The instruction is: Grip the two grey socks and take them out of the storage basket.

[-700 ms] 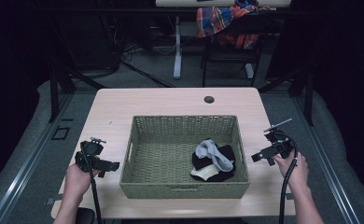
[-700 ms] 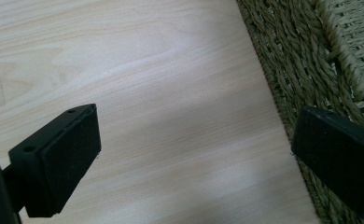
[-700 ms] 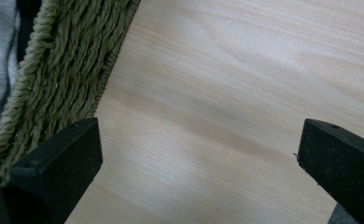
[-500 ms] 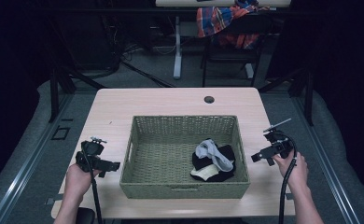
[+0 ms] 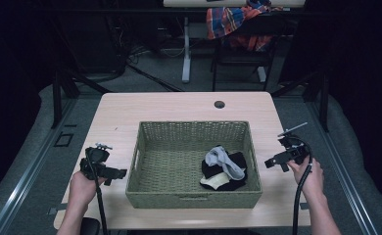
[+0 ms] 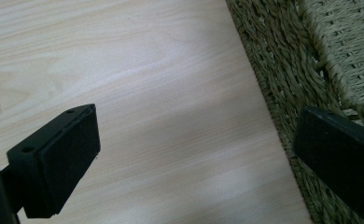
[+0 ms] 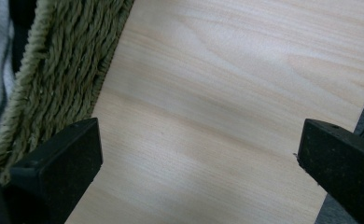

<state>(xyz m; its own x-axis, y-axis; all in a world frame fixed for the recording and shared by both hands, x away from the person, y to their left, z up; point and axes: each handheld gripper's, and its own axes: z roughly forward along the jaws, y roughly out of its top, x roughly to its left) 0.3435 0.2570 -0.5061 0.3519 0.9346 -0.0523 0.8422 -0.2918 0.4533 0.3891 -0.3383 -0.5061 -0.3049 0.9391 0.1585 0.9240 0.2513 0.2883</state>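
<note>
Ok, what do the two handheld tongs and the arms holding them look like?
Both tongs, left and right, are black pistol-like bodies with flat rectangular black pads, each trailing a black cable. The right carries a grey plate on top. Forearms are bare, with no sleeves in view.

**Woven basket, socks inside**

Olive-green wicker basket (image 5: 194, 161), rectangular, upright at the counter's middle. In its near right corner, a small heap of socks (image 5: 223, 169) (grey on top, black beneath, cream at the front), crumpled, touching the wall.

A basket (image 5: 194, 166) sits mid-desk (image 5: 179, 105) with socks (image 5: 223, 169) in its right part, the left claw (image 5: 118, 174) and right claw (image 5: 272, 162) flanking it.
</note>
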